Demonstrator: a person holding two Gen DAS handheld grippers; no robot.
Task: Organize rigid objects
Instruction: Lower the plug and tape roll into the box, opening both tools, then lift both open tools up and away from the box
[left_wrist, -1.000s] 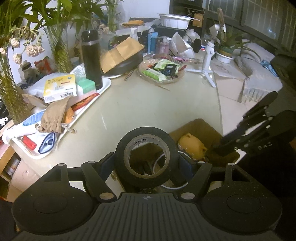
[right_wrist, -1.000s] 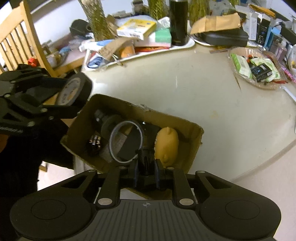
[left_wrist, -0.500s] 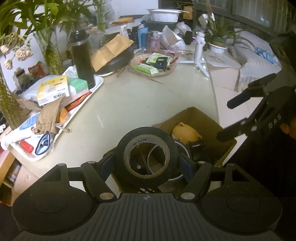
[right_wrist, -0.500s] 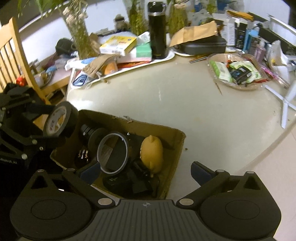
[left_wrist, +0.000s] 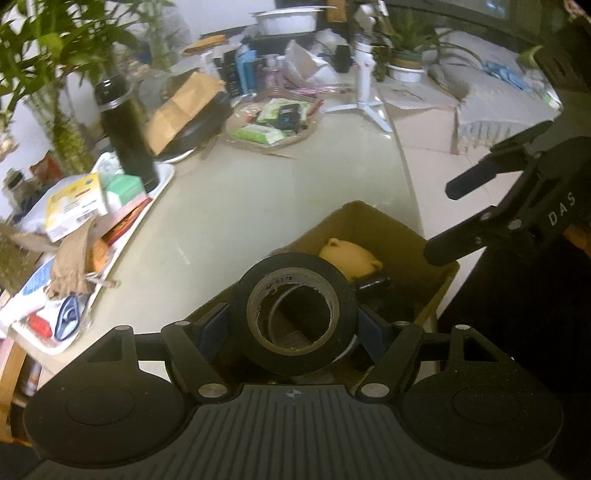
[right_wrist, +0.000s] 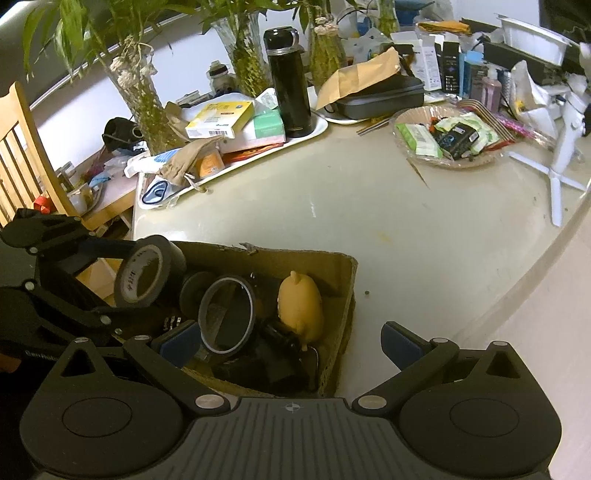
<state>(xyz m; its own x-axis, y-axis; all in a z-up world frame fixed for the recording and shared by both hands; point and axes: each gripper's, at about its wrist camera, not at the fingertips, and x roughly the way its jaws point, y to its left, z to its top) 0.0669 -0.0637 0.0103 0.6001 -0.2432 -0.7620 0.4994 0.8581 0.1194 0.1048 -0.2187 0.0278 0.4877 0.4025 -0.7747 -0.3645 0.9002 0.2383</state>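
Observation:
An open cardboard box (right_wrist: 295, 258) (left_wrist: 369, 221) sits at the near edge of the round table. Inside lie a yellow toy (right_wrist: 299, 306) (left_wrist: 351, 258), a thin tape ring (right_wrist: 226, 317) and several dark items. My left gripper (left_wrist: 293, 325) is shut on a black tape roll (left_wrist: 295, 314) (right_wrist: 147, 273), holding it just above the box's near-left corner. My right gripper (right_wrist: 290, 343) (left_wrist: 458, 218) stands wide open over the box's near-right part, with nothing gripped between its blue pads (right_wrist: 402, 341).
A white tray (right_wrist: 317, 131) at the back left carries boxes and a black flask (right_wrist: 288, 81). Glass vases with plants (right_wrist: 147, 107) stand behind it. A basket of packets (right_wrist: 447, 136) and a white tripod (right_wrist: 561, 162) are at the right. A wooden chair (right_wrist: 18, 147) is at the left.
My right gripper opened and let a small black object drop into the box, then drew back. My left gripper carried the tape roll over the box.

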